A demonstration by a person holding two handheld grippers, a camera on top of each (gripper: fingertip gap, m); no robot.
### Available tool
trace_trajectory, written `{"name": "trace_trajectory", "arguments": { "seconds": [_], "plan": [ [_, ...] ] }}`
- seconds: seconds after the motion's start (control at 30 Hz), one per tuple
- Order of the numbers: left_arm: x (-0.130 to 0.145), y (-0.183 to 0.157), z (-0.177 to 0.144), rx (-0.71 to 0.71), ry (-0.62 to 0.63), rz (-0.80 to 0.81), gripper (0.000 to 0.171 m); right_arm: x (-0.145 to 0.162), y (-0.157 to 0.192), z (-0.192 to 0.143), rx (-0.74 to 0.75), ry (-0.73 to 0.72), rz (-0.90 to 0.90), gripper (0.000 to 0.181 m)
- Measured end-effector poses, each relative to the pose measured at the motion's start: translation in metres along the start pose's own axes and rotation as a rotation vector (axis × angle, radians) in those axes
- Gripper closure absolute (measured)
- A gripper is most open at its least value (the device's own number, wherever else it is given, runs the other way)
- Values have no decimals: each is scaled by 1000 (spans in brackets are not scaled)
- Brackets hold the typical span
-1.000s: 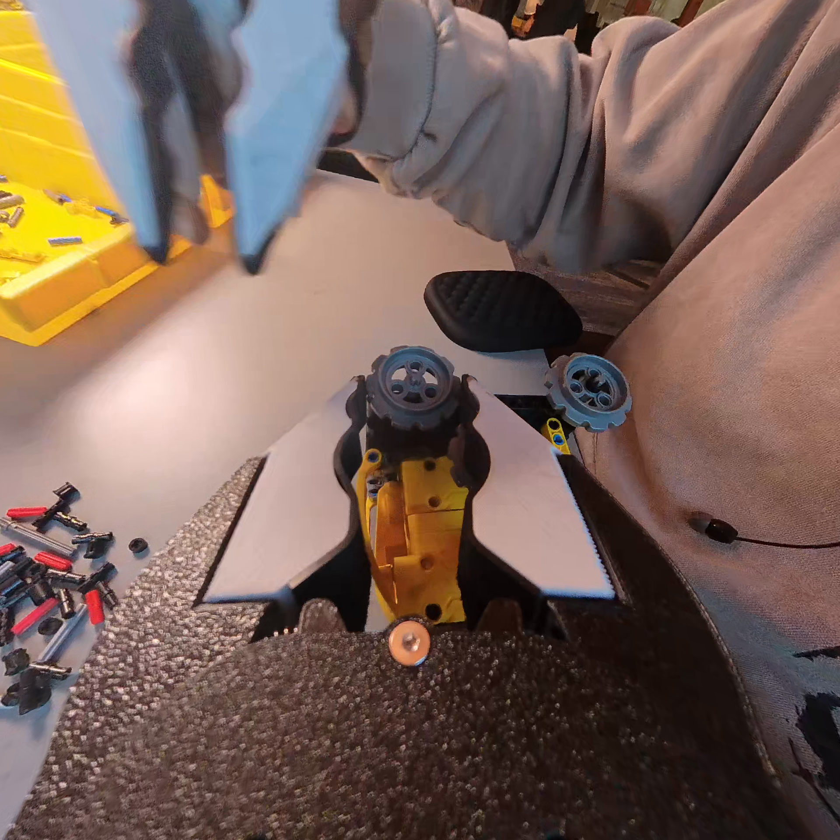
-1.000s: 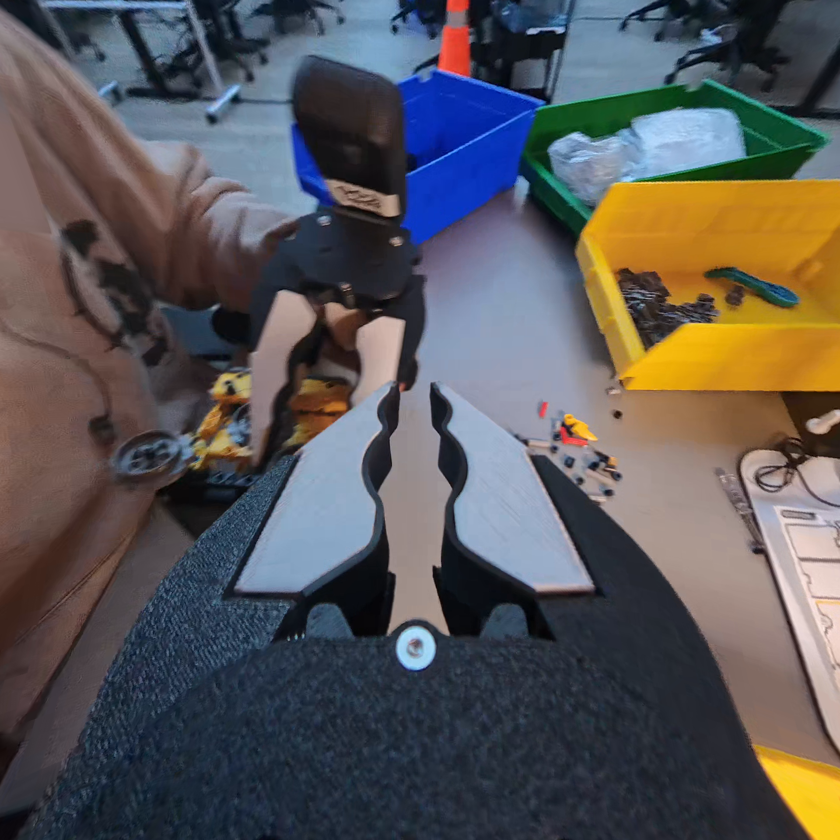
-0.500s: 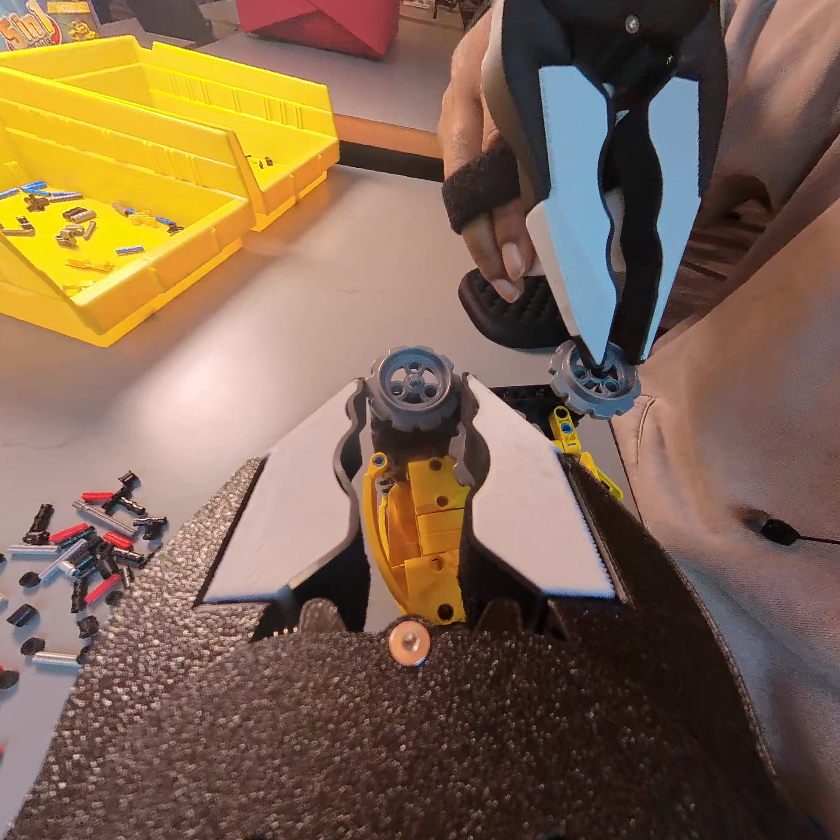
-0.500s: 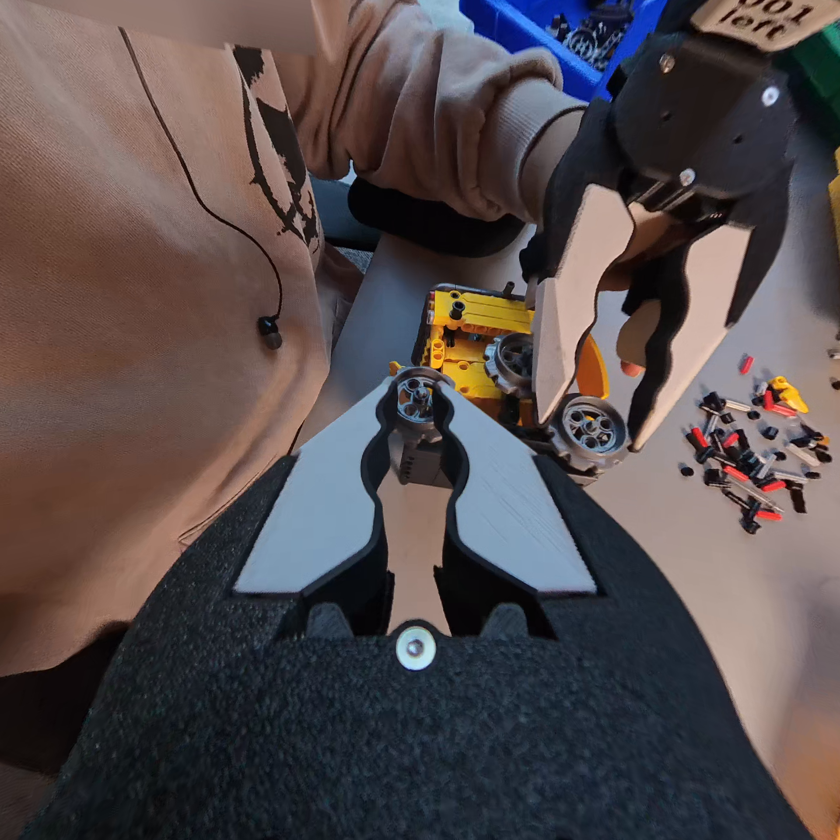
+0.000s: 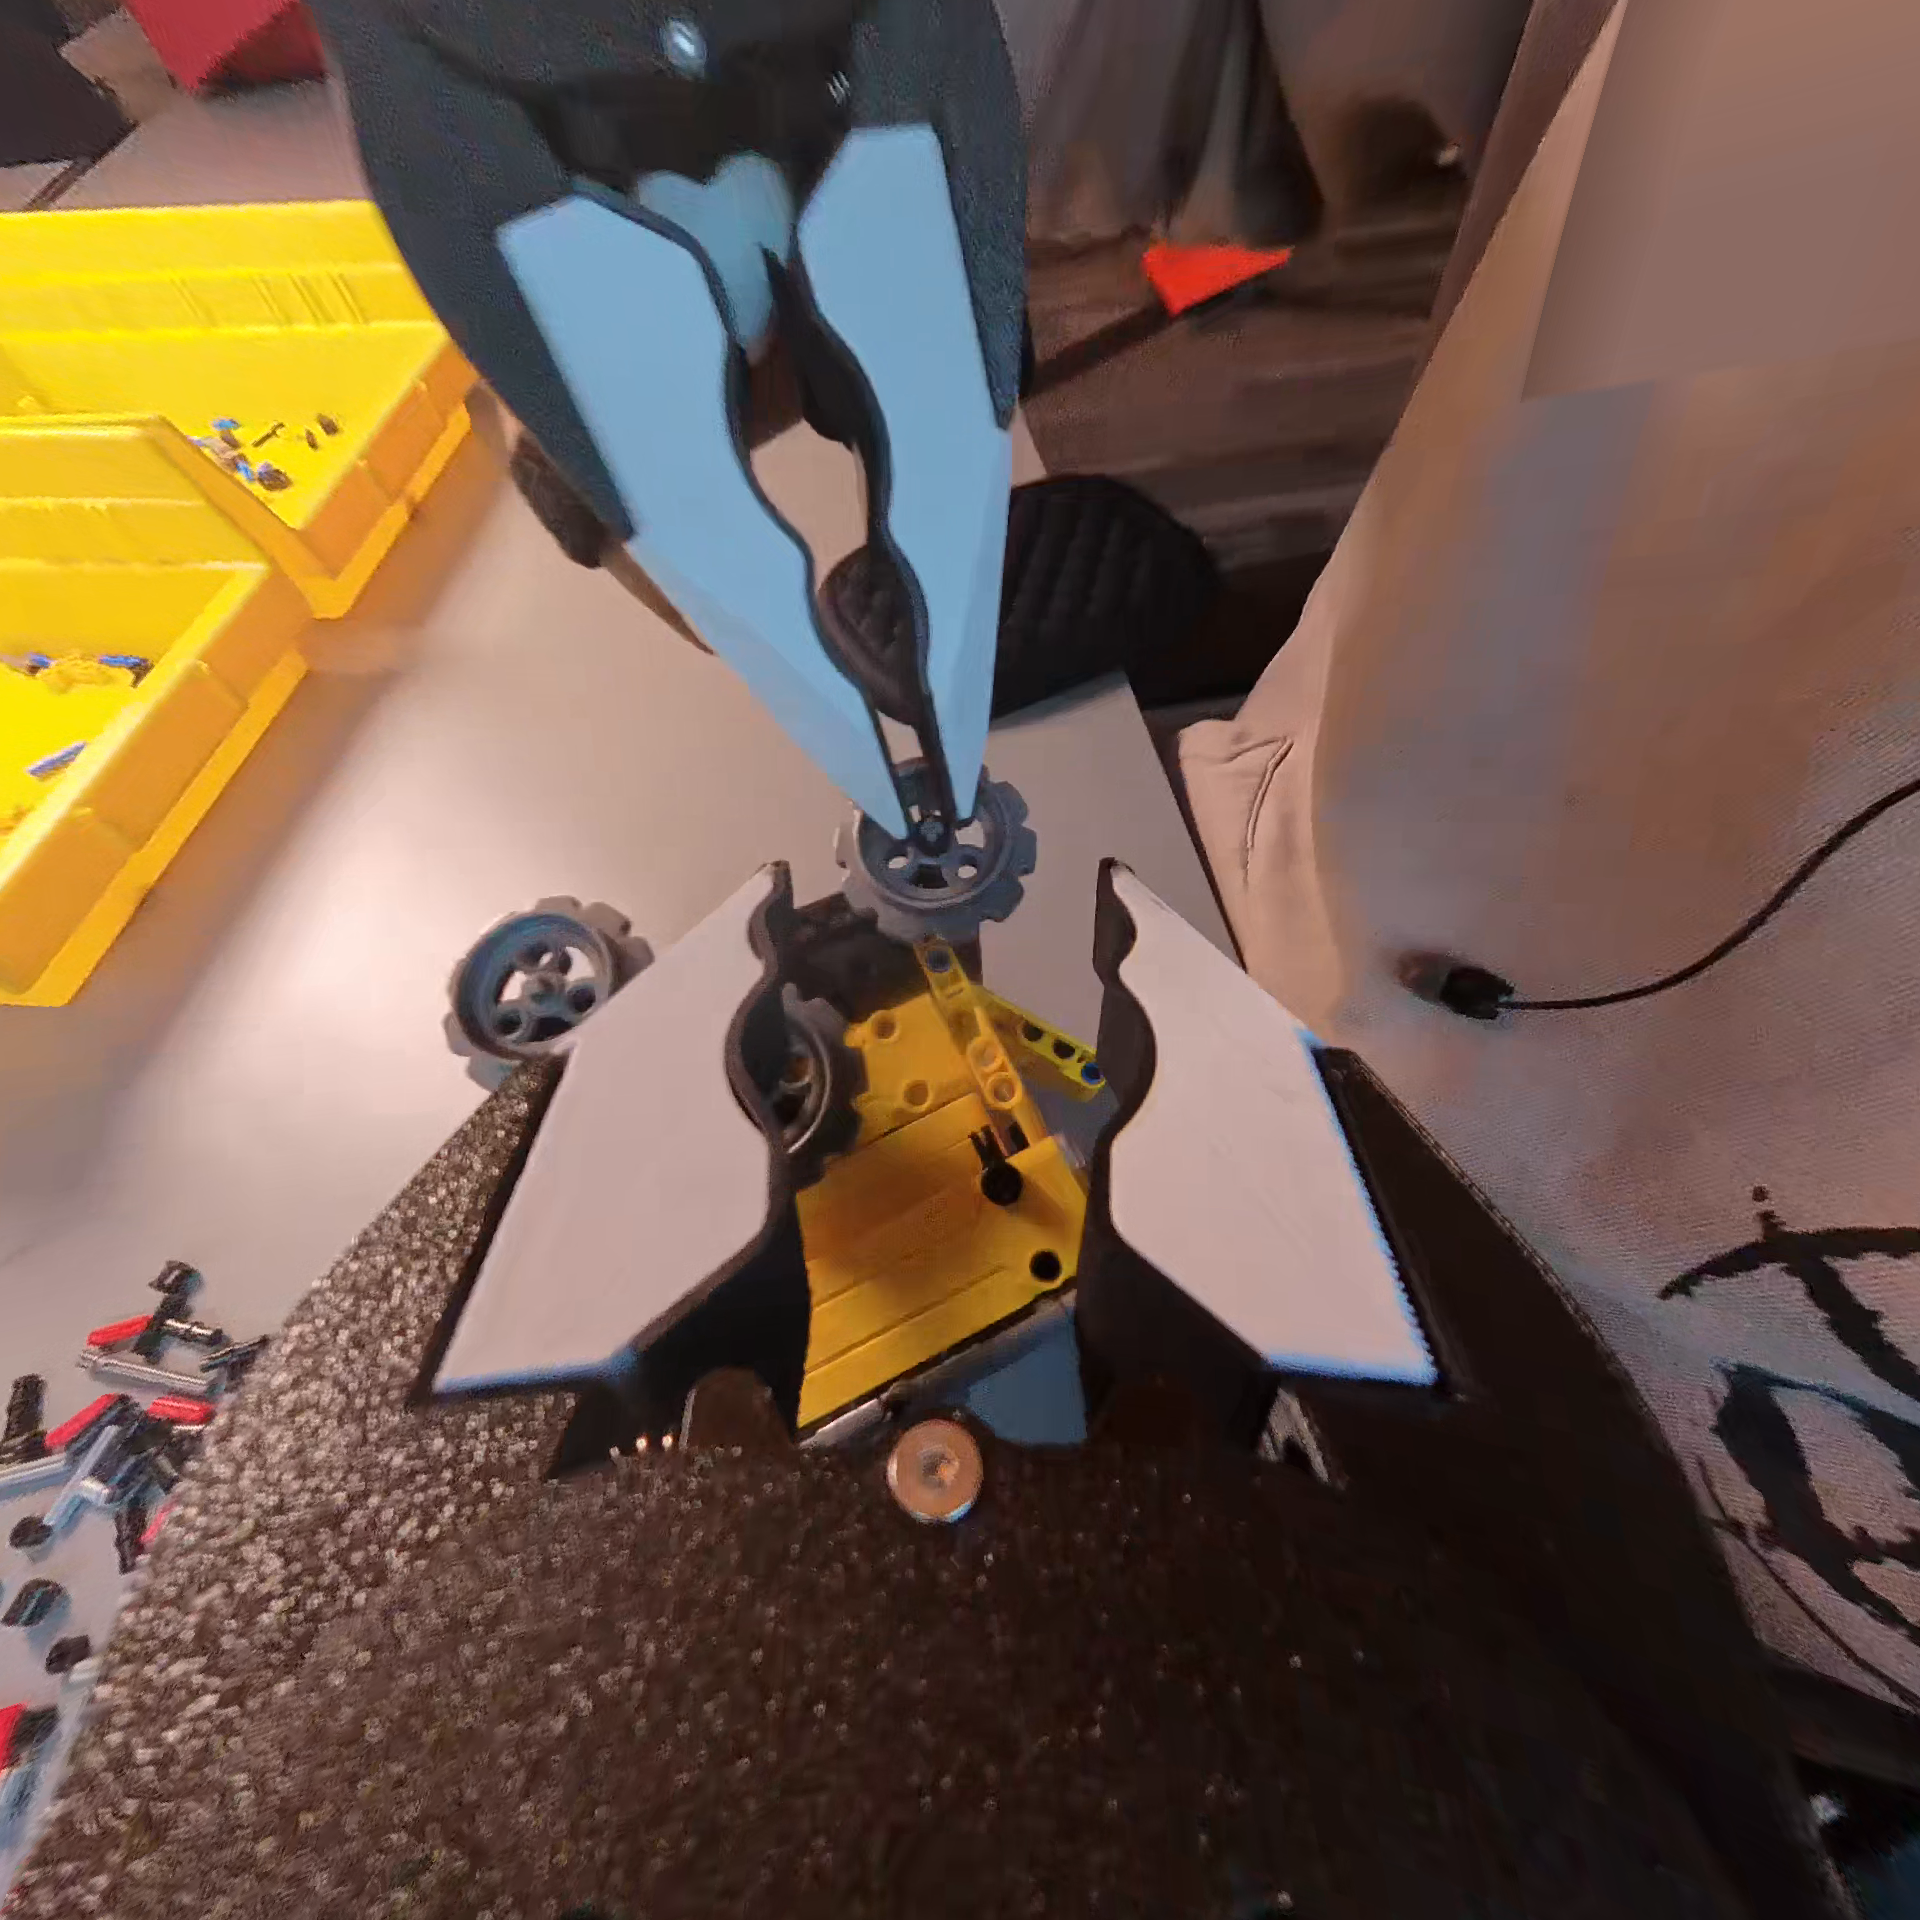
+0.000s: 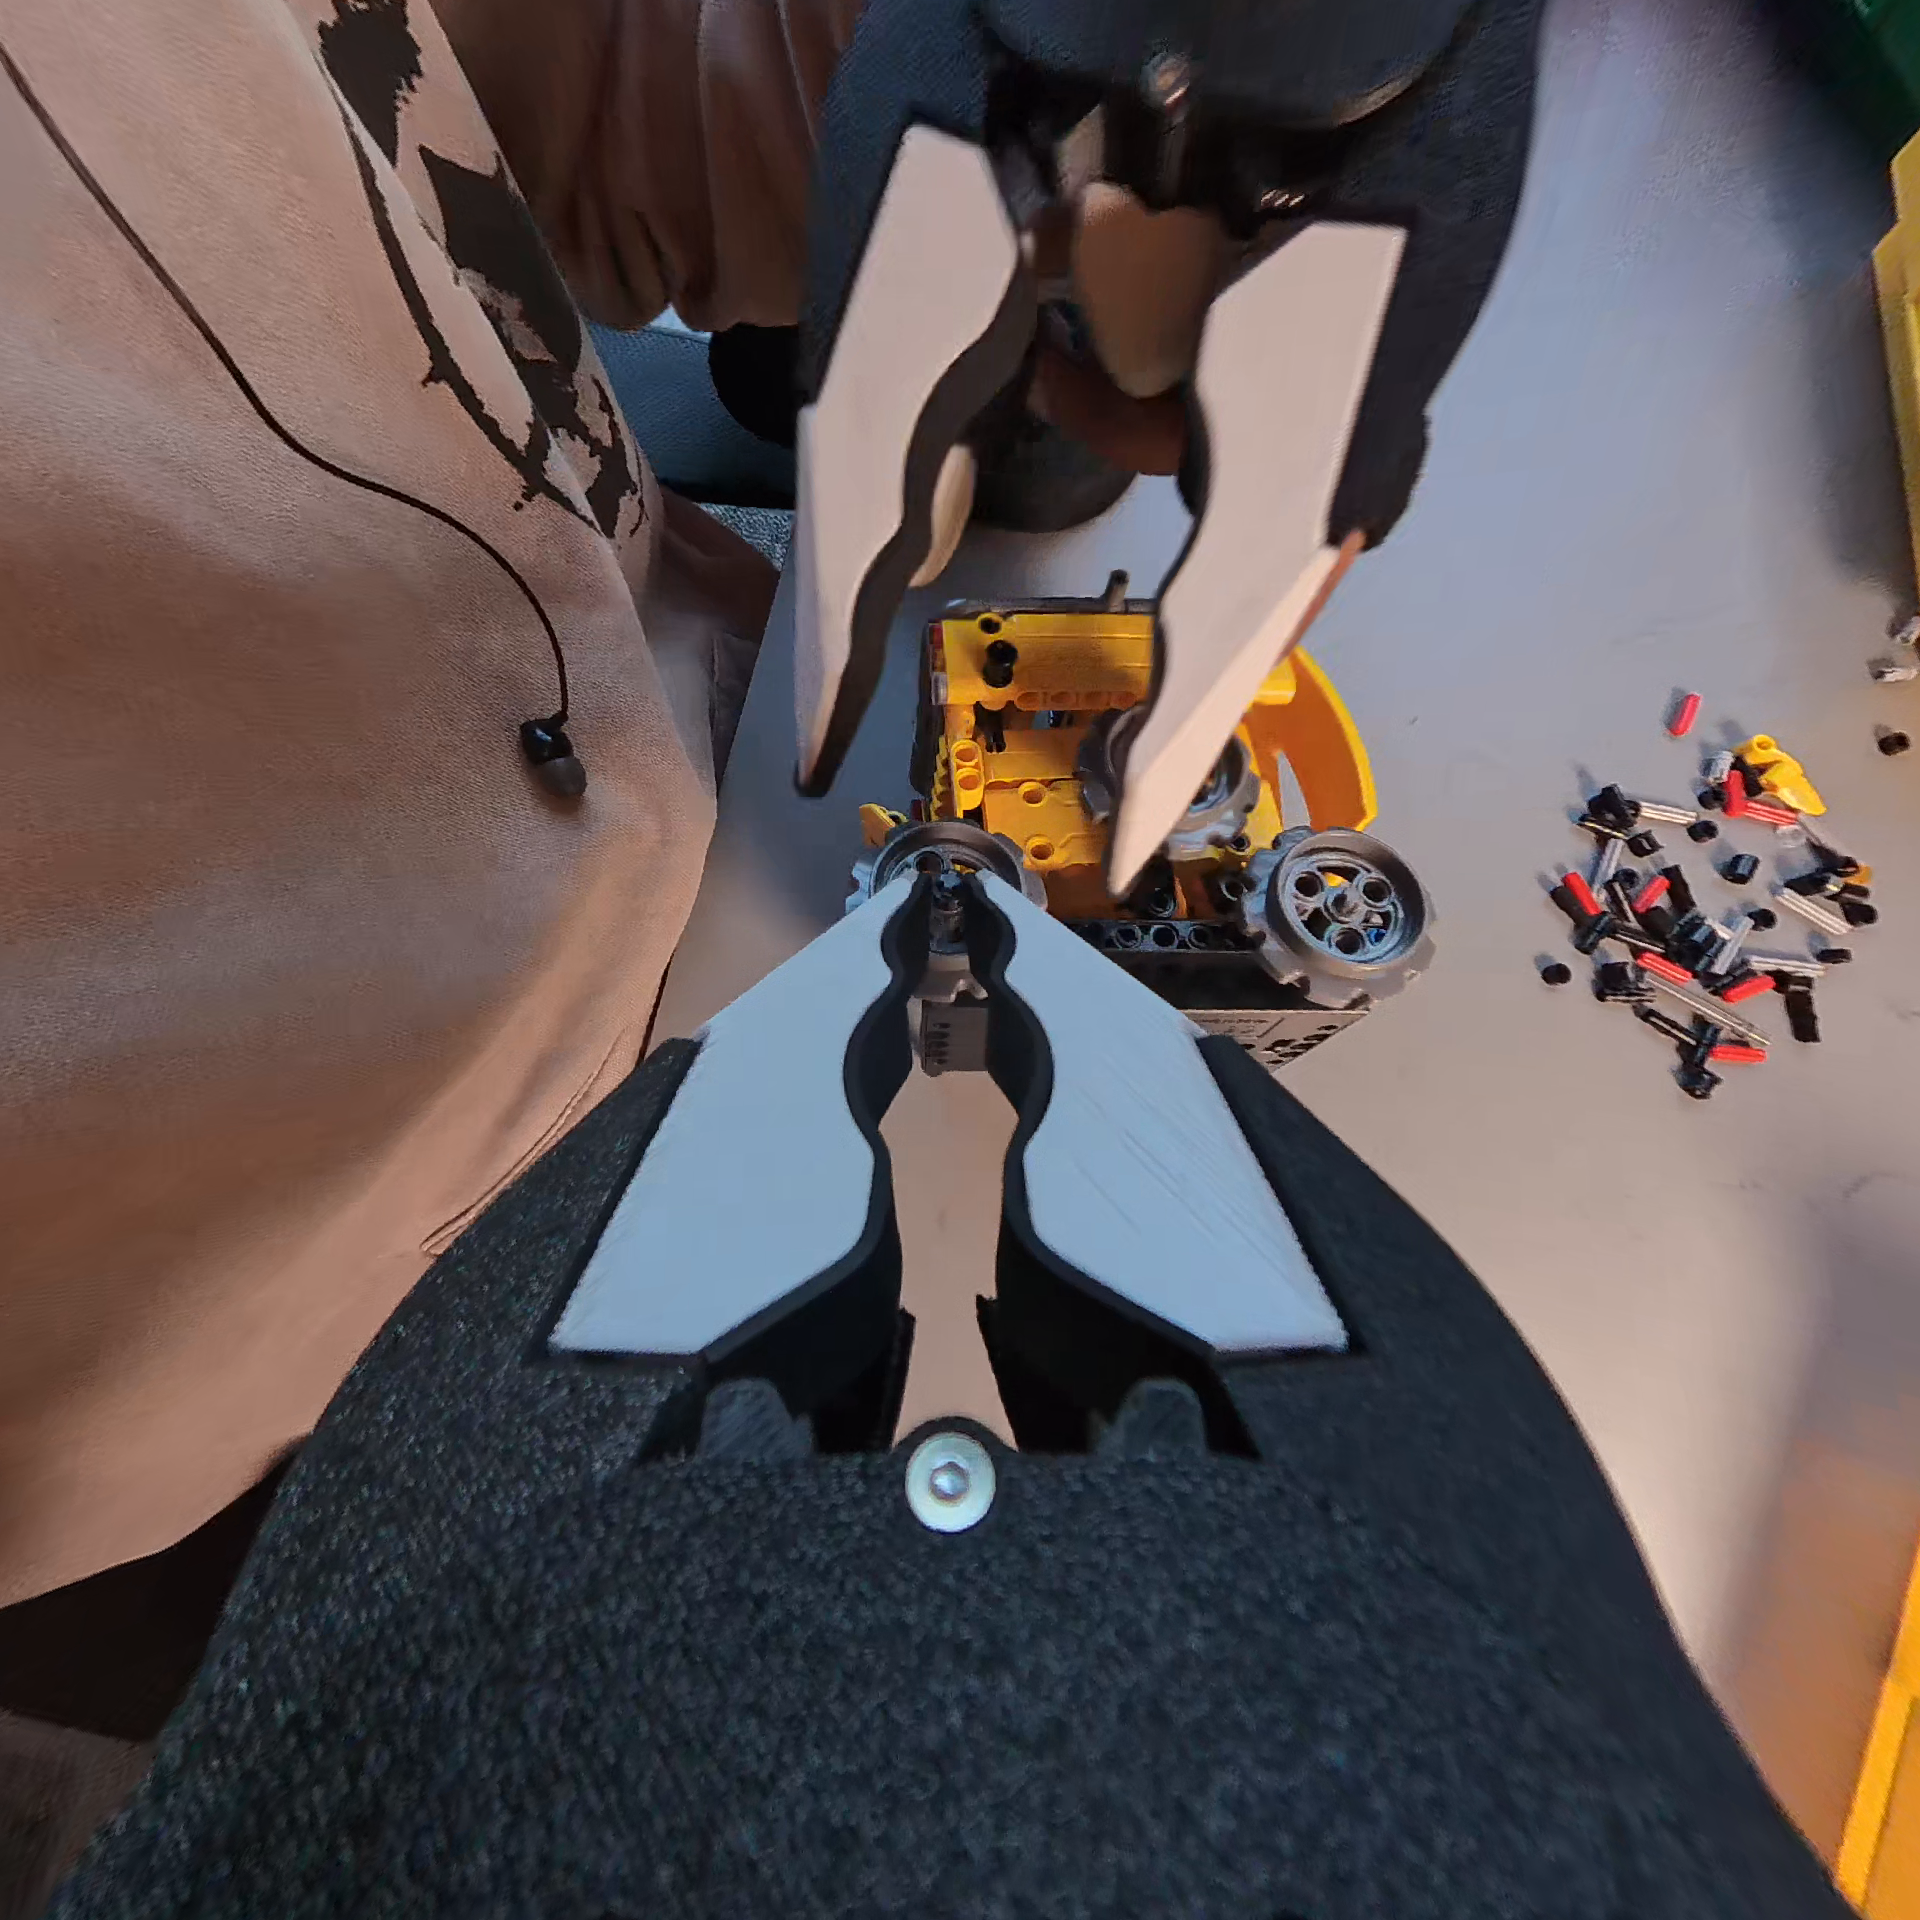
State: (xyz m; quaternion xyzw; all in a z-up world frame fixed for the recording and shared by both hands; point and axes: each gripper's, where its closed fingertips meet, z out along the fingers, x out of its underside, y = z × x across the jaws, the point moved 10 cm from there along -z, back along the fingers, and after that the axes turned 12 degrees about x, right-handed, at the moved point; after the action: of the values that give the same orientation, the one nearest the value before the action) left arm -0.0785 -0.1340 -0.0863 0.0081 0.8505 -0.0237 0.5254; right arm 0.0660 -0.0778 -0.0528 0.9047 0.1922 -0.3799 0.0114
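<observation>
A: Pinching the hub of a grey toothed plastic wheel (image 6: pixel 940 883), the right gripper (image 6: pixel 943 883) has its jaws nearly shut on it, at the near left corner of the yellow brick-built vehicle (image 6: pixel 1049 748) on the grey table (image 6: pixel 1558 1247).

B: And the left gripper (image 6: pixel 961 831)?

A: Jaws wide, straddling the vehicle without holding it. Unbraced, the vehicle could tip or skid towards the loose black and red pins (image 6: pixel 1704 935) on its right.

Your right gripper (image 6: pixel 943 885) hides the hub of the grey wheel (image 6: pixel 940 854) it pinches. Your left gripper (image 5: pixel 940 868) covers much of the yellow model (image 5: pixel 935 1216). The loose small parts (image 6: pixel 1704 935) are too small to tell apart. The yellow bins (image 5: pixel 156 582) are blurred and cut off at the left edge.
</observation>
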Motion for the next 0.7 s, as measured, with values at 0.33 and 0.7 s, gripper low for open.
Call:
{"name": "trace_trajectory", "arguments": {
  "seconds": [0.33,0.7],
  "plan": [
    [-6,-9,19,-165,96,-15,127,-4,5,3,36,55,-20,176],
    [-7,-15,21,-179,82,-141,130,13,14,3,81,-138,159,179]
  ]
}}
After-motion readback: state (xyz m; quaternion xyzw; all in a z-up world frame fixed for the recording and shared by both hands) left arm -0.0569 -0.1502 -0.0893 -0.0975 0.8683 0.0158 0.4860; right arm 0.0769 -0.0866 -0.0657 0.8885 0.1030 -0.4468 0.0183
